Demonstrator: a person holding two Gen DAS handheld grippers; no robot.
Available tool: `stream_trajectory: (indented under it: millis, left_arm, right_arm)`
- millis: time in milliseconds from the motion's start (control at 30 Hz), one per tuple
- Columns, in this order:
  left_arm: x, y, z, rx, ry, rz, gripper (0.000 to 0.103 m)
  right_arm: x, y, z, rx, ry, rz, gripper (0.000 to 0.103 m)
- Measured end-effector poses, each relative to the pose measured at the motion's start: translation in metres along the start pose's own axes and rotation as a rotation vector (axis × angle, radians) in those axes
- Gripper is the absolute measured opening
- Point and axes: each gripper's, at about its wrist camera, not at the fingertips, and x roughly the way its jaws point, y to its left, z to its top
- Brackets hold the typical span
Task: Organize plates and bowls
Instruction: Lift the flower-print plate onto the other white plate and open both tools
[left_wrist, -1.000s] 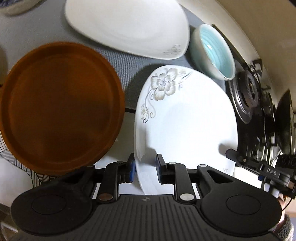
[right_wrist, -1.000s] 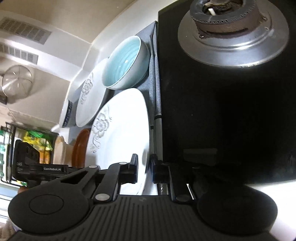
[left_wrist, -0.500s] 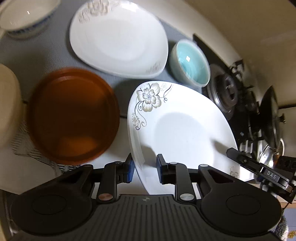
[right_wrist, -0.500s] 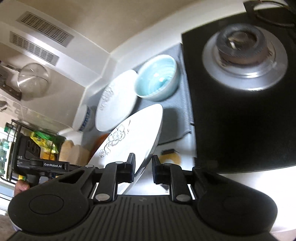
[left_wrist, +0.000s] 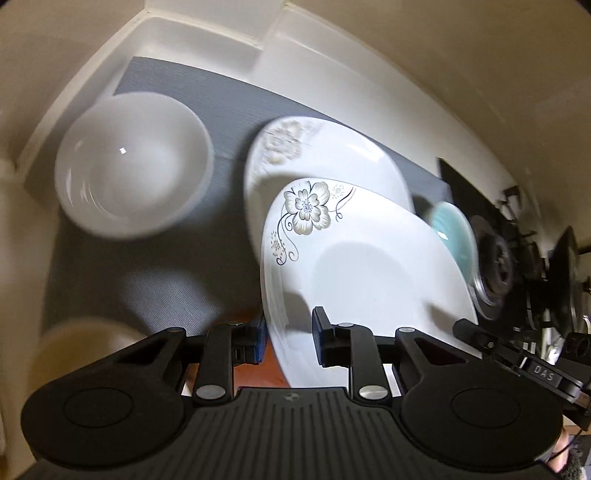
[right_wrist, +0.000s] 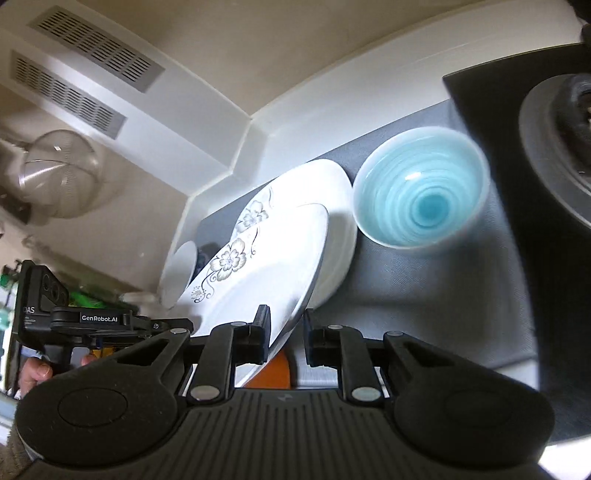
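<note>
Item: flowered plate (left_wrist: 369, 266), gripped at its rim by both left claw (left_wrist: 288, 338) and right claw (right_wrist: 286, 334). You're stacking; lower it squarely onto the matching plate (left_wrist: 332, 162).

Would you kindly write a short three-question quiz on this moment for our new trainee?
1. True or false: the carried plate is gripped by both the left gripper and the right gripper.
2. Multiple choice: what lies under the carried plate's far edge? A) the blue bowl B) a second flowered plate C) the white bowl
3. Fill in: in the right wrist view, the blue bowl stands on the grey ____, between the plates and the burner.

Key: 1 true, each gripper has the rim between its fingers; 2 B; 3 mat.
</note>
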Motion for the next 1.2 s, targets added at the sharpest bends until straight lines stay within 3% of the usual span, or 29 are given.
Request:
stream_trajectory:
  millis: [233,433,567,700,833,933,967,1100,1200]
  left_arm:
    - [0.021,0.009,0.034,0.020,0.020,0.015,0.026]
    - [0.029,0.009,0.042,0.037,0.007,0.039,0.026]
    - [0.040,0.013,0.048,0.038,0.040,0.022,0.027]
    - [0.051,0.026,0.043,-0.007,0.103,-0.057,0.027]
    - [0.036,0.032,0.023,0.026,0.110,-0.135,0.027]
    - [0.032,0.031,0.013,0.055,0.109,-0.183,0.028]
    - [0.032,0.031,0.013,0.057,0.104,-0.182,0.028]
    - [0.039,0.034,0.017,0.023,0.116,-0.186,0.026]
    - [0.042,0.037,0.020,0.005,0.117,-0.178,0.023]
  right_arm:
    - [0.035,0.000,0.009,0.023,-0.047,-0.079,0.020]
    - [0.052,0.002,0.015,0.046,-0.066,-0.150,0.018]
    - [0.060,-0.004,0.017,0.093,-0.094,-0.196,0.011]
    - [0.063,-0.019,0.010,0.197,-0.134,-0.200,0.008]
    - [0.063,-0.014,0.007,0.184,-0.144,-0.222,0.008]
    - [0.065,-0.006,0.007,0.141,-0.135,-0.238,0.016]
    - [0.065,-0.003,0.006,0.126,-0.133,-0.238,0.021]
    - [0.062,0.006,0.005,0.116,-0.116,-0.262,0.025]
    - [0.057,0.015,0.003,0.089,-0.097,-0.265,0.037]
